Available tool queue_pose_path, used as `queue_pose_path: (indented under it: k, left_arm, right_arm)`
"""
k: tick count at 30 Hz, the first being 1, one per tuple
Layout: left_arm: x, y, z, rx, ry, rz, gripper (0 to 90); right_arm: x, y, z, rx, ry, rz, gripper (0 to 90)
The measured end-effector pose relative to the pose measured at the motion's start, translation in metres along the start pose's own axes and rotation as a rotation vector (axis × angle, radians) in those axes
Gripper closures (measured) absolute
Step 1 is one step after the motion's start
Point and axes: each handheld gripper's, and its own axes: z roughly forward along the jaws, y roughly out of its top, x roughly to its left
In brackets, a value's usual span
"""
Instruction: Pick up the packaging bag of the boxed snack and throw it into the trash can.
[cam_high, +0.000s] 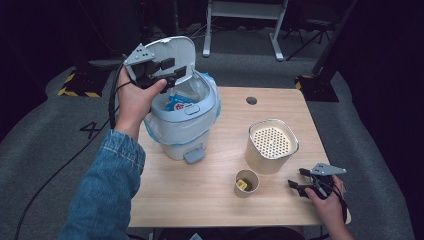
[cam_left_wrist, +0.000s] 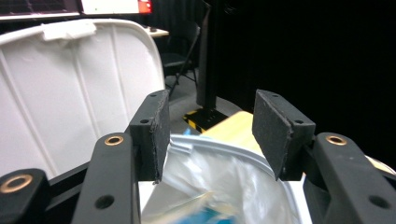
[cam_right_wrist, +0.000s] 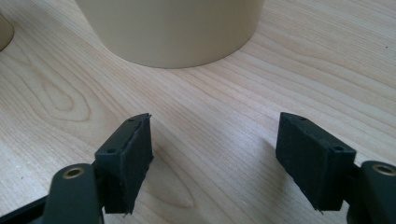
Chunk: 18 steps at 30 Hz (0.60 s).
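A white pedal bin (cam_high: 181, 131) stands at the table's back left, its lid (cam_high: 176, 50) raised. It is lined with a clear and blue bag (cam_left_wrist: 219, 179) and holds blue and white rubbish. My left gripper (cam_high: 172, 70) hovers over the bin's mouth, in front of the lid (cam_left_wrist: 70, 93). It (cam_left_wrist: 208, 135) is open with nothing between its pads. My right gripper (cam_high: 296, 178) rests low at the table's front right, just in front of a beige canister (cam_high: 270, 147). It (cam_right_wrist: 215, 158) is open too, with bare wood between the pads.
A small paper cup (cam_high: 246, 190) with a yellow thing (cam_high: 243, 184) inside stands in front of the canister (cam_right_wrist: 173, 28), left of my right gripper. The wooden table (cam_high: 200, 200) has a cable hole (cam_high: 251, 100) at the back. Desk legs and dark floor lie beyond.
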Motion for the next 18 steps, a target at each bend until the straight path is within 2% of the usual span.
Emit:
queue_pose_path:
  k: [6,18]
  left_arm:
    - [-0.014,-0.007,-0.022,0.052,-0.051,0.042,45.2]
    - [-0.038,-0.024,-0.060,0.105,-0.130,0.070,44.7]
  right_arm:
    - [0.000,0.000,0.000,0.000,0.000,0.001,27.3]
    - [0.000,0.000,0.000,0.000,0.000,0.000,27.3]
